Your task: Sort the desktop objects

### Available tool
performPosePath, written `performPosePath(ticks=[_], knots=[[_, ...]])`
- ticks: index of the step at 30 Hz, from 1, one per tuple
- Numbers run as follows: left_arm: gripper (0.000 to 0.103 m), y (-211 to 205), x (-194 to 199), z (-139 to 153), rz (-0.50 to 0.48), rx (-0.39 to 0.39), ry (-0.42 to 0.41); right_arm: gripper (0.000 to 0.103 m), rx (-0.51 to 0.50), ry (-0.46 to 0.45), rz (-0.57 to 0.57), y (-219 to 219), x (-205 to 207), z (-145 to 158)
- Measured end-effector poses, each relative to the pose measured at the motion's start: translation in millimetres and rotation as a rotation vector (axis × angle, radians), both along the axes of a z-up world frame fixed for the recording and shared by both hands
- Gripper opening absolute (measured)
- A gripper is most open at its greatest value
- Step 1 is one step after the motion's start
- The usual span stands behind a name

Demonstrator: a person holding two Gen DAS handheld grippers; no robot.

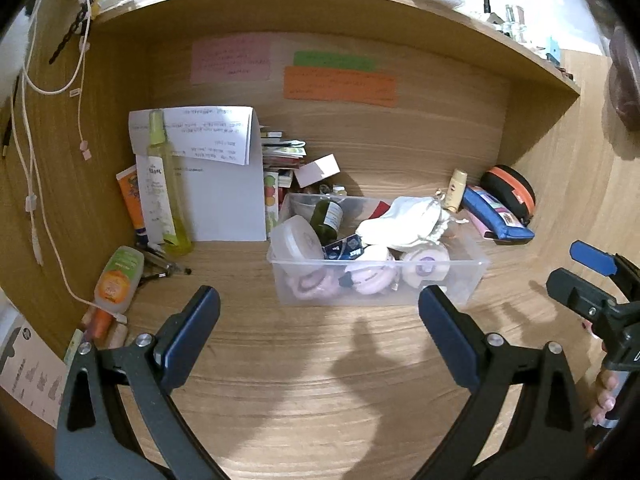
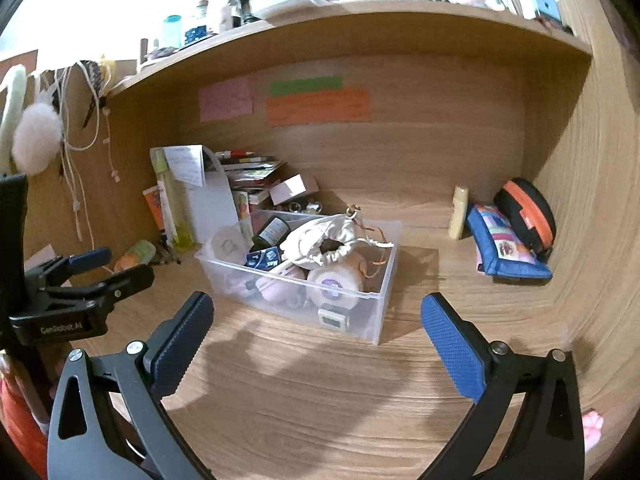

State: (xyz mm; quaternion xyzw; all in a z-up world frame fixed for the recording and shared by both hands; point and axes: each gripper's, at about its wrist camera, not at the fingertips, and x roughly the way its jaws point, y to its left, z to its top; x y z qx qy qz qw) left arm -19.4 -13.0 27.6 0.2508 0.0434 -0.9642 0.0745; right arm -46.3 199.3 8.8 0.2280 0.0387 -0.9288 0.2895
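A clear plastic bin sits mid-desk, filled with a white drawstring pouch, a dark green jar, round pale cases and a small blue box. My left gripper is open and empty, hovering just in front of the bin. My right gripper is open and empty, in front of the bin's near right corner. The right gripper also shows at the right edge of the left wrist view, and the left gripper at the left of the right wrist view.
A blue pencil case, a black and orange zip case and a small cream bottle lie at the back right. A tall yellow bottle, papers, tubes, pens and stacked books crowd the back left. White cables hang on the left wall.
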Motion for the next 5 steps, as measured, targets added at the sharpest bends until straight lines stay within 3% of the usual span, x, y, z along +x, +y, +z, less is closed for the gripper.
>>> performPosePath(ticks=[5], knots=[[0.101, 8.4, 2.4, 0.1, -0.026, -0.010, 0.021, 0.103, -0.018, -0.015, 0.007, 0.4, -0.4, 0.0]])
